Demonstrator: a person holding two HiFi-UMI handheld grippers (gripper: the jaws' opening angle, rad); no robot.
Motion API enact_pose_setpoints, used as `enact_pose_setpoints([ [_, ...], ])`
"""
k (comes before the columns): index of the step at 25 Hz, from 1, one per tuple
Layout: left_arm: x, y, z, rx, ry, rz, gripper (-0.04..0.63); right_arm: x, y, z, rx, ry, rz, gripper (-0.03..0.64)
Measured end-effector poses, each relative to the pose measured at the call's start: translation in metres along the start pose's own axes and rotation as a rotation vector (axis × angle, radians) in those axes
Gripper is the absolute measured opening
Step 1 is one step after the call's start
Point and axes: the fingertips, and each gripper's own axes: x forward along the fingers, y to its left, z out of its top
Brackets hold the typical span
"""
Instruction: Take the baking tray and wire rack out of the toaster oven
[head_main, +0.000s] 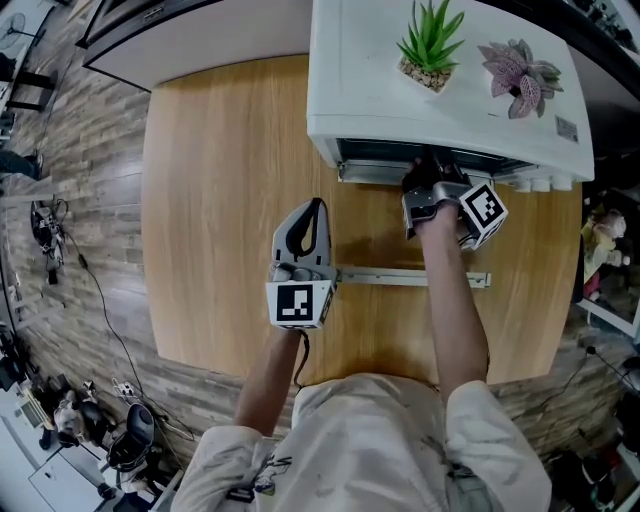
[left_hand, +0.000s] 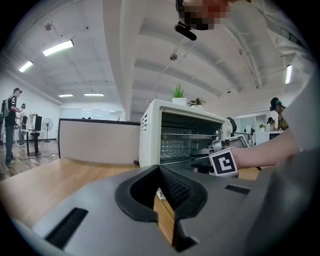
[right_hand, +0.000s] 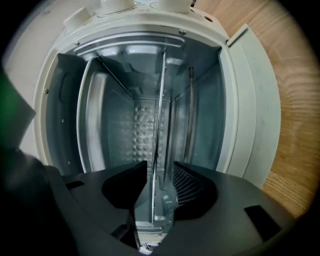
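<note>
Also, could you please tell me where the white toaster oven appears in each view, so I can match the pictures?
Head view: the white toaster oven is at the top right, seen from above.
Left gripper view: the oven is at the centre, with its front open.
Right gripper view: the oven fills the frame, turned sideways, and the camera looks into its cavity.
Shared landmark: the light wooden table it stands on.

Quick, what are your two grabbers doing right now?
Left gripper: shut, holding nothing.
Right gripper: open, jaws either side of the wire rack edge, not squeezing it yet.
</note>
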Motion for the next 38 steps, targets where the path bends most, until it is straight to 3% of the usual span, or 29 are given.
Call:
enact_pose_setpoints([
  [11, 0.003, 0.002, -0.014, -0.003, 0.023, 0.004, 0.015, 0.014, -0.004, 0.004, 0.038, -0.027, 0.019, 0.137],
  [16, 0.002, 0.003, -0.018, -0.007, 0.028, 0.006, 0.015, 0.017, 0.007, 0.006, 0.027, -0.051, 0.075, 0.031],
  [28, 0.001, -0.001, -0.021, -0.022, 0.024, 0.004, 0.015, 0.016, 0.007, 0.007, -0.046, -0.075, 0.058, 0.028],
  [38, -0.006, -0.006, -0.019, -0.024, 0.014, -0.003, 0.015, 0.002, 0.005, 0.001, -0.043, -0.07, 0.062, 0.026],
])
